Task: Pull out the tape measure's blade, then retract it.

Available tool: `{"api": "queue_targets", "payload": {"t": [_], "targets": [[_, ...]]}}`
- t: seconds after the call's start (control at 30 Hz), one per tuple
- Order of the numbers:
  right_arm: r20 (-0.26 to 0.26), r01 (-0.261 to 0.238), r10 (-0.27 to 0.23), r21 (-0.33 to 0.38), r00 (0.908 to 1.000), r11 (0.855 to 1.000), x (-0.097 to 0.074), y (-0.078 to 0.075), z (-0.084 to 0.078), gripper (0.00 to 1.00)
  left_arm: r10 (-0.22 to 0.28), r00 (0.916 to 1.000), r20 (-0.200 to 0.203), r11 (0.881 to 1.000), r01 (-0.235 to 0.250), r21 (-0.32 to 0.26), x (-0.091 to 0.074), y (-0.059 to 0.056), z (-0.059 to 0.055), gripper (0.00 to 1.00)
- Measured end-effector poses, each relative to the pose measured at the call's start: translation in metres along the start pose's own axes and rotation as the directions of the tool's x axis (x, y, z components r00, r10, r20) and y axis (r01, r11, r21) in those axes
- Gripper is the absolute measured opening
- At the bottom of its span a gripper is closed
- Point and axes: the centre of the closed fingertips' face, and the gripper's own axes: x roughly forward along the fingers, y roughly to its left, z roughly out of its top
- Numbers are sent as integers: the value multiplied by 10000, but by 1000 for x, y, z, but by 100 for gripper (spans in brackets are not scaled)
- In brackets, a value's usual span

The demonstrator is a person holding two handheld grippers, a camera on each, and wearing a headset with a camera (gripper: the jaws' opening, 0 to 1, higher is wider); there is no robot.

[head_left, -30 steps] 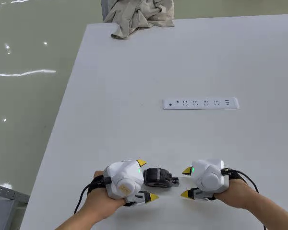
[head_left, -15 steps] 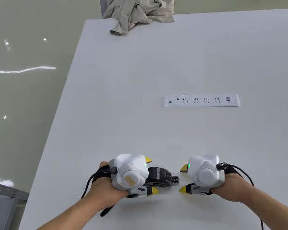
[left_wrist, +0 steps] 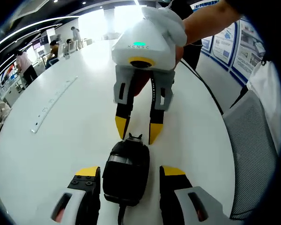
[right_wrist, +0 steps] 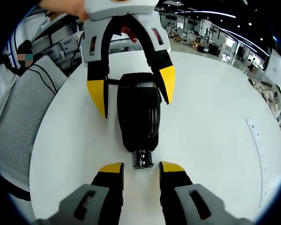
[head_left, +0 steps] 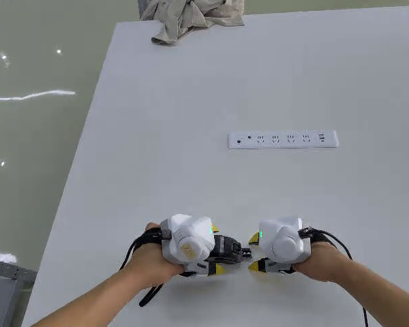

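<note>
A black tape measure (head_left: 230,248) lies on the white table (head_left: 191,136) near its front edge. Its blade tab (right_wrist: 141,159) points at my right gripper. My left gripper (head_left: 217,249) is open and straddles the tape body (left_wrist: 126,171), one yellow-tipped finger on each side with small gaps. From the opposite side my right gripper (head_left: 253,253) faces it, open. The tab sits just between the right gripper's (right_wrist: 141,168) yellow fingertips (right_wrist: 111,168), not pinched. In the left gripper view the right gripper (left_wrist: 137,130) hangs over the tab end. The blade is fully retracted.
A white power strip (head_left: 283,139) lies across the middle of the table. A crumpled beige cloth (head_left: 191,13) sits at the far edge. The table's left edge drops to a shiny floor (head_left: 34,136). A grey mesh chair (left_wrist: 253,154) stands beside the table.
Both grippers have drawn together. The left one has slid forward around the tape body, and the right one has moved left up to the blade tab.
</note>
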Motion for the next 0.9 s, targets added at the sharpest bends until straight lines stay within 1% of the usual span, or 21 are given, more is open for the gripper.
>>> {"api": "queue_targets", "payload": {"t": [0.07, 0.27, 0.43, 0.67, 0.83, 0.9], "targets": [[5, -8, 8, -88, 10000, 10000, 1, 0, 1, 30, -65, 9999, -76, 9999, 65, 105, 2, 0, -1, 48], [39, -68, 69, -163, 10000, 9998, 1, 0, 2, 27, -295, 9994, -191, 9989, 302, 362, 8, -1, 2, 45], [75, -175, 177, -208, 9998, 9996, 2, 2, 2, 24, -375, 9990, -256, 9984, 385, 417, 11, 0, 1, 44], [87, -210, 212, -196, 9997, 9996, 2, 1, 4, 22, -477, 9980, -419, 9966, 504, 648, 14, 0, -2, 43], [70, -239, 240, -160, 9997, 9996, 3, -1, 5, 19, -488, 9974, -523, 9953, 530, 808, 14, 3, -2, 38], [50, -248, 249, -168, 9997, 9996, 3, -1, 4, 18, -519, 9971, -562, 9949, 565, 838, 15, 3, -2, 38]]}}
